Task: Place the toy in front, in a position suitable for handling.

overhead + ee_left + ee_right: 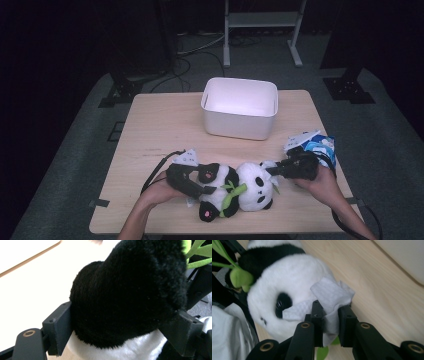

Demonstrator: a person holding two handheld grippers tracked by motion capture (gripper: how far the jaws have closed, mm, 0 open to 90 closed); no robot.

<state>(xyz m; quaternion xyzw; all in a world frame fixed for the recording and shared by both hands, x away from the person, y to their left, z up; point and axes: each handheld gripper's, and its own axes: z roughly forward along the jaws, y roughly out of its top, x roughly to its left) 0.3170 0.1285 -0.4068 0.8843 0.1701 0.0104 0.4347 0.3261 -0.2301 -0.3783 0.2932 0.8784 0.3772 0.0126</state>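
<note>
Two grippers work on one soft toy panda [240, 190] that lies near the front edge of the table [160, 125]. The left gripper [200, 189] squeezes the panda's fuzzy black leg between its flat black jaws. The panda is fluffy, black and white, with a round head and a green felt leaf stalk [234, 192]. At its face, the right gripper [272, 171] pinches a thin, crinkly white wipe [329, 300] against the fur. Farther right lies a shiny blue and white packet [315, 145]. Behind the panda stands a smooth white box [240, 107] with rounded corners. The table is pale wood. The floor is grey carpet, and the room is dark.
</note>
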